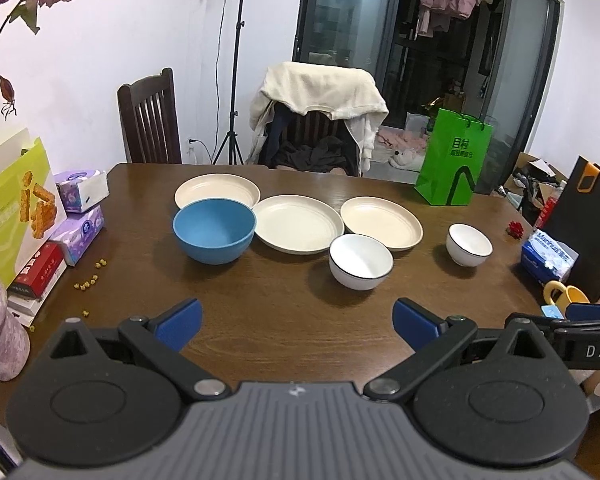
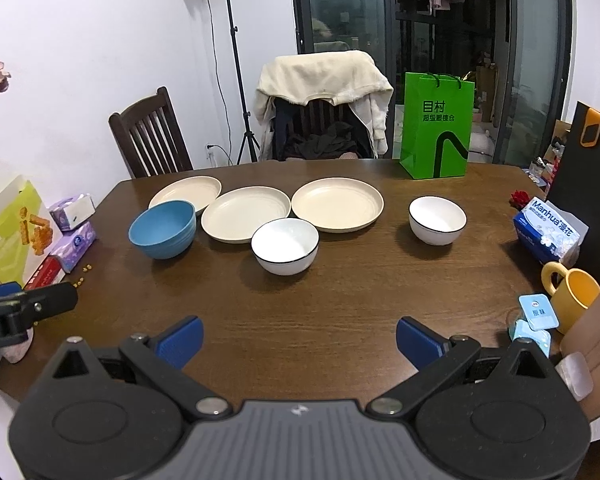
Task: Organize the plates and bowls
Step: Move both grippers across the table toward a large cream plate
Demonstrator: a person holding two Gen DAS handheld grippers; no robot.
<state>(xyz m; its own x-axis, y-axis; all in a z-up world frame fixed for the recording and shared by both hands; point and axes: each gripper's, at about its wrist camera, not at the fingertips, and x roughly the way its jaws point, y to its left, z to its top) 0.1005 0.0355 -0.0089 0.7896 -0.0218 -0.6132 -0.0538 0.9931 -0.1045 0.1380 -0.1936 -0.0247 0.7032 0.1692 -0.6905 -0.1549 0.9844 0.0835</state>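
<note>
Brown wood is seen on the big table [image 1: 292, 320], where three cream plates [image 1: 298, 224] are laid in a row with a blue bowl [image 1: 214, 230] and two white bowls [image 1: 360, 262] just in front. Both the left gripper [image 1: 298, 322] and the right gripper [image 2: 300, 338] are held wide apart over bare wood near the table's front edge, and nothing is held in them.

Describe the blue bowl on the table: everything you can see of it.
The blue bowl is round, deep and matte, plastic-like, with faint ridges round its outer wall. It stands upright and empty on the wooden table, at the left end of the dishes. Its far rim overlaps the leftmost cream plate in both views; contact cannot be confirmed. Neither hand-held gripper is near it.
</note>
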